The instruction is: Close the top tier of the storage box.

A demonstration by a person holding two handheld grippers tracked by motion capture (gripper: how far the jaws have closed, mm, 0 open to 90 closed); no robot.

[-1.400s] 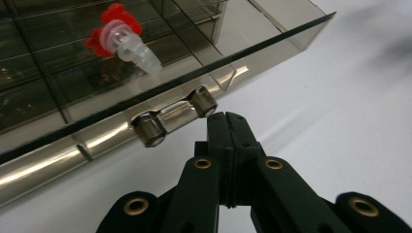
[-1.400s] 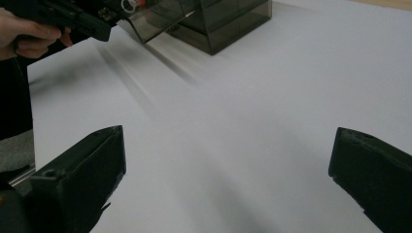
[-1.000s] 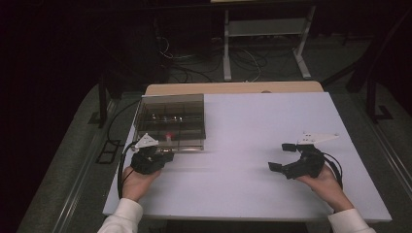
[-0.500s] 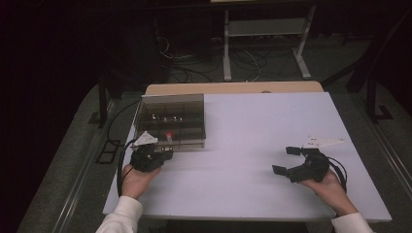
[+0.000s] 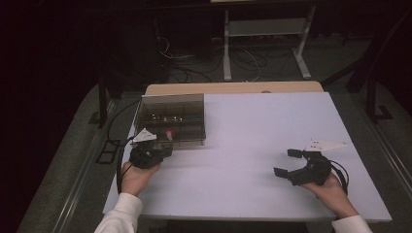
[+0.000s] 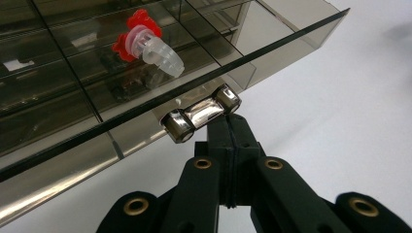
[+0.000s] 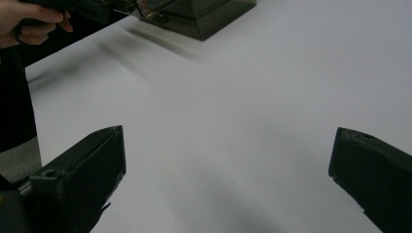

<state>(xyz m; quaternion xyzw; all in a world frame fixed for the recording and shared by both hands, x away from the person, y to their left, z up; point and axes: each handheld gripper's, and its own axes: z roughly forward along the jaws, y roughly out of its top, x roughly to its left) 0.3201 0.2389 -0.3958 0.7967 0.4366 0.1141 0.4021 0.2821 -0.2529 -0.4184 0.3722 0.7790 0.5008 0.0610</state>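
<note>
A smoky transparent compartment box (image 5: pixel 170 119) stands at the table's left back, lid down. Inside, near its front wall, lies a red-and-clear plastic piece (image 5: pixel 168 132), large in the left gripper view (image 6: pixel 145 43). My left gripper (image 5: pixel 164 150) sits at the box's front edge. Its jaws are pressed together (image 6: pixel 228 128), with their tips right under the chrome latch (image 6: pixel 201 114) on the box front and nothing visible between them. My right gripper (image 5: pixel 286 162) rests low over the bare table at the right, jaws wide apart (image 7: pixel 226 170) and empty.
The white table top (image 5: pixel 252 141) stretches between the two grippers. A wooden strip (image 5: pixel 233 88) runs along its far edge, with a white frame and cables on the floor behind. In the right gripper view the box corner (image 7: pixel 204 14) and the other hand (image 7: pixel 29 19) sit far off.
My right gripper has drifted slightly right and toward the near edge, still open. The left gripper has stayed at the box's front.
</note>
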